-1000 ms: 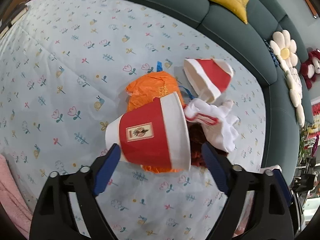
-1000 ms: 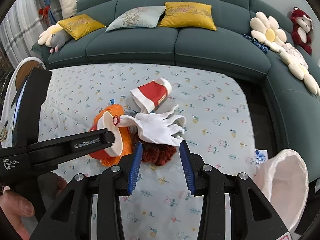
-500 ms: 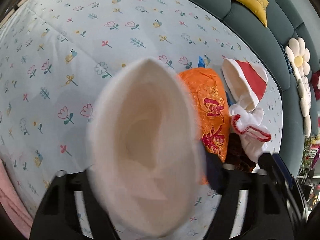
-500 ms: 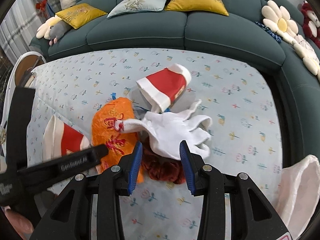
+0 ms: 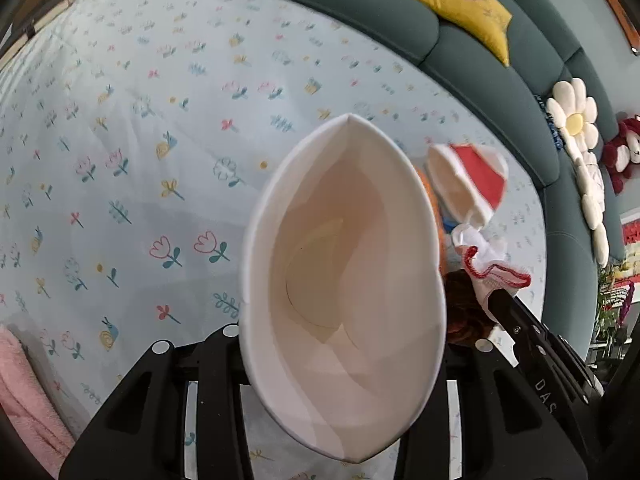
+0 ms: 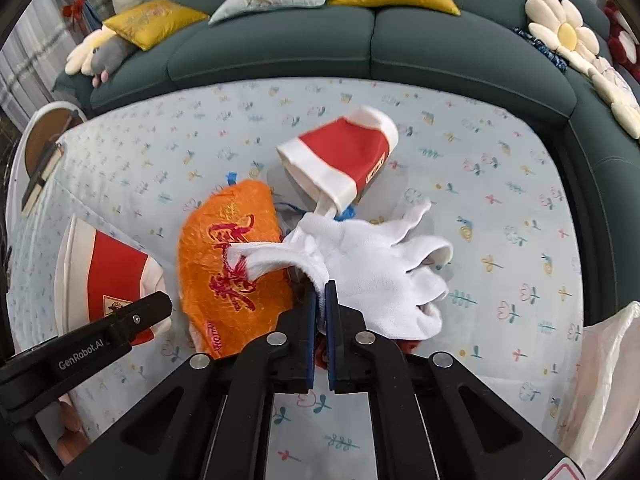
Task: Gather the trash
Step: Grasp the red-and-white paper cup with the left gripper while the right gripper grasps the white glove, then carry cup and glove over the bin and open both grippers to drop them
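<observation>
Left wrist view: holding a squashed paper cup (image 5: 344,292) in the left gripper (image 5: 340,344), mouth facing the camera, jaws pinching its sides though the fingertips are hidden behind it. Showing beyond it a second cup (image 5: 468,184) lying on the flowered cloth (image 5: 140,140), an edge of the white glove (image 5: 484,264), something dark red-brown beneath that, and the green sofa (image 5: 520,60) curving round.

Right wrist view: pinching the white glove (image 6: 376,272) in the right gripper (image 6: 320,312), jaws pressed nearly together on the fabric near its cuff. Lying beside it, touching, the orange bag (image 6: 232,264) with red characters; just past it, the second cup (image 6: 344,160) on its side. Showing at the far left the held cup (image 6: 108,276), and at the right edge a pale plastic bag (image 6: 600,380), probably the trash bag.

Progress, judging by this: two pieces gripped, nothing bagged yet; orange bag, second cup and the dark red scrap remaining. Risking dragging the overlapping orange bag along with the glove.
</observation>
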A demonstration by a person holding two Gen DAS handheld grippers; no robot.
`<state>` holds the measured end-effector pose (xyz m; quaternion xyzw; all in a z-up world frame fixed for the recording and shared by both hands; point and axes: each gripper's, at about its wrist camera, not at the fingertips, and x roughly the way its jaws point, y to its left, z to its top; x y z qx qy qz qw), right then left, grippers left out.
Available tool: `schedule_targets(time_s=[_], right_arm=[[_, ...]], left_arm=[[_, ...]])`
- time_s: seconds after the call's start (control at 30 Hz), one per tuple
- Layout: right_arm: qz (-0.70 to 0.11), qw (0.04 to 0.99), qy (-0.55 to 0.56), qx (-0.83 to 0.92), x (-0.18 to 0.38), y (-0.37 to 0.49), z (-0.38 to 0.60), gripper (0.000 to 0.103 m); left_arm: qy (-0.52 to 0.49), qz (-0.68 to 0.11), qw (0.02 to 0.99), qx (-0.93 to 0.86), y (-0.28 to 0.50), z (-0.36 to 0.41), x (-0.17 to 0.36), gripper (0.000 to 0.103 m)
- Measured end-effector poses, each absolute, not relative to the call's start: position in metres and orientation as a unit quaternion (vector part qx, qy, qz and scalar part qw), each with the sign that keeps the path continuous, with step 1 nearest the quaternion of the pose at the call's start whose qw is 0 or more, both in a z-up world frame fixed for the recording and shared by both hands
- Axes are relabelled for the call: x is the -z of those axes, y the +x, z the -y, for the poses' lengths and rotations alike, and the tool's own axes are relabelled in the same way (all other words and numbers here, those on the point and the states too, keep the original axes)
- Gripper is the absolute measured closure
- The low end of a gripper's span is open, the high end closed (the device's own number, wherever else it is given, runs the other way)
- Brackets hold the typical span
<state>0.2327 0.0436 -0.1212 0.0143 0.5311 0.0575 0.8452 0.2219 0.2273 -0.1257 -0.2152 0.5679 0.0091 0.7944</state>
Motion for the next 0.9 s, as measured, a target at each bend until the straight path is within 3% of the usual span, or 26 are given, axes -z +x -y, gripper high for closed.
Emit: schedule_targets(time_s=[0.3, 0.9], right_arm=[[-0.476, 0.878, 0.018, -0.049, 0.069, 0.204, -0.027, 0.099], [-0.391, 0.917, 0.081, 0.019, -0.019, 0.126, 0.089, 0.099]], left_arm=[[-0.191, -0.531, 0.825, 0.036, 0.206, -0.198, 0.072, 0.067], [-0.108, -0.497, 0.847, 0.152, 0.166, -0.063, 0.001, 0.067]])
